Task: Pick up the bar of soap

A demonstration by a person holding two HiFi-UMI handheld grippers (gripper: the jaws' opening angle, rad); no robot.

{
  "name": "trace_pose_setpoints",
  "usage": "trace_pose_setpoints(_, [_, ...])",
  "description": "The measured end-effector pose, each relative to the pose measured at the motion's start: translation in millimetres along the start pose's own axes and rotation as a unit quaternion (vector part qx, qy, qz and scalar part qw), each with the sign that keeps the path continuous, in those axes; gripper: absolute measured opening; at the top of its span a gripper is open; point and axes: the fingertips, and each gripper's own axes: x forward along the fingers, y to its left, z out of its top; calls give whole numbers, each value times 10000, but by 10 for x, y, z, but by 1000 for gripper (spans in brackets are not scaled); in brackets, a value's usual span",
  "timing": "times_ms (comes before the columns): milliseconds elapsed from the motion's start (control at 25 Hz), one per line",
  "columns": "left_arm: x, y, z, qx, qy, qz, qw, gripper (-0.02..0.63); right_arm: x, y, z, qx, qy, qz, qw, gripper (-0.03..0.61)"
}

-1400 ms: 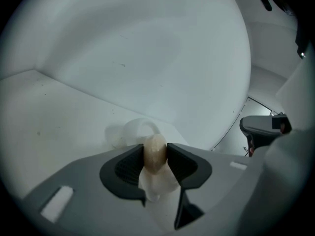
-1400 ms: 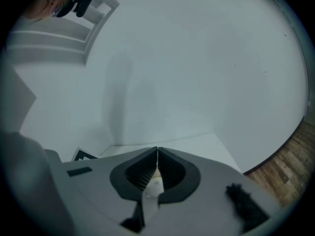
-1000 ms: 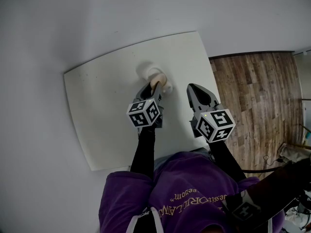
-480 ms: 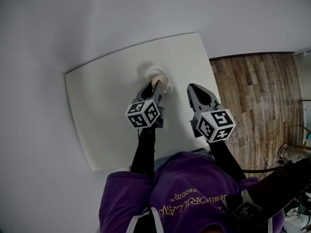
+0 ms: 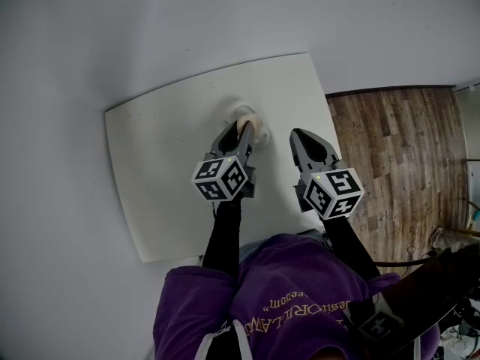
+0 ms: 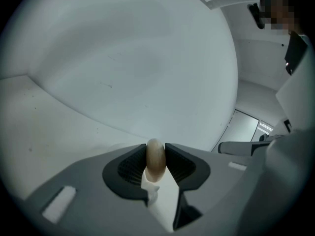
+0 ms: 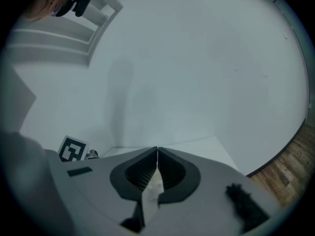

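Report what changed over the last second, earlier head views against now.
Very little changed. The left gripper stays clamped on the bar of soap, and only its marker cube has drifted slightly toward the person. Nothing was taken up or let go. The right gripper stays shut and empty beside it, over the table.

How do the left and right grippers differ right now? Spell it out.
The left gripper's jaws are clamped on the soap; the right gripper's jaws are shut on nothing. The left gripper is over the middle of the table; the right gripper is near its right edge. Both are grey, carry marker cubes and point away from the person.
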Motion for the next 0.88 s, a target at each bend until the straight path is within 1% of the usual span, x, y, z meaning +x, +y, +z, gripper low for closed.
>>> trace_pose_setpoints(560, [-278, -73, 204, -34, -425, -6, 9991, 126, -45, 162, 67, -161, -93, 169, 9997, 9])
trace_pose_setpoints(880, [-424, -137, 338, -97, -688, -72, 9976, 126, -71, 264, 114, -272, -148, 275, 9991, 9])
